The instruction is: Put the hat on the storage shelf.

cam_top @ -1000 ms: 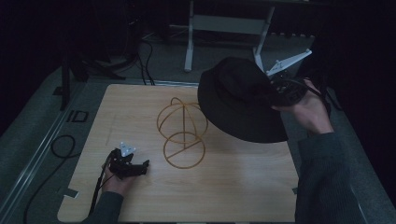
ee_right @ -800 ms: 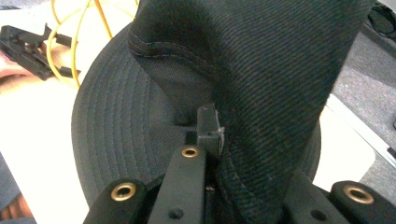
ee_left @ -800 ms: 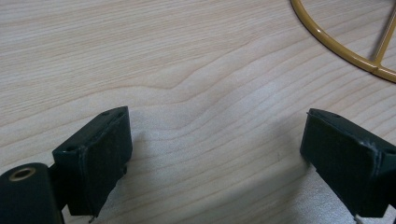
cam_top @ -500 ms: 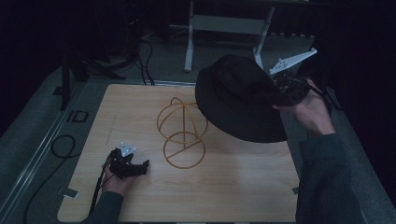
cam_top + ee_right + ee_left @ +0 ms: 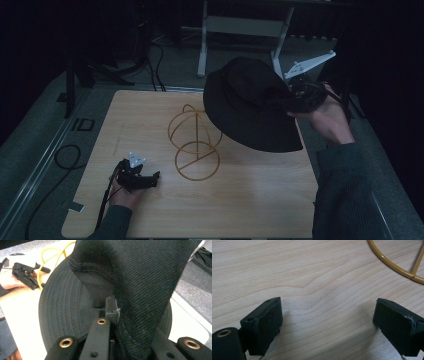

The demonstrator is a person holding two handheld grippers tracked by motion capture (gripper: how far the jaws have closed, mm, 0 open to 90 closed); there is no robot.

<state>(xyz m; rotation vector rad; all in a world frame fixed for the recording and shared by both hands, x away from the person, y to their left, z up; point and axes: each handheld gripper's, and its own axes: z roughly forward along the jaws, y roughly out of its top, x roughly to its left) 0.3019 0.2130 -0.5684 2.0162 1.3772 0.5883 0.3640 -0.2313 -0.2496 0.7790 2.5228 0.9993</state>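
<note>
On the wooden table (image 5: 250, 200), my right gripper (image 5: 295, 95) is clamped on the black hat (image 5: 245, 107), held in the air at centre-right of the high view, above the gold wire stand (image 5: 195, 142). I judge the hat must next be lowered over the stand's dome. My left gripper (image 5: 137, 176), lower left, rests with jaws apart, empty.

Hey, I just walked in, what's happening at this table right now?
A person is working with a handheld gripper in each hand. The right gripper is clamped on the fabric of a black bucket hat, holding it in the air beside a gold wire hat stand on the light wooden table. The left gripper rests low over the table near the stand's round base, jaws wide open and empty.
</note>
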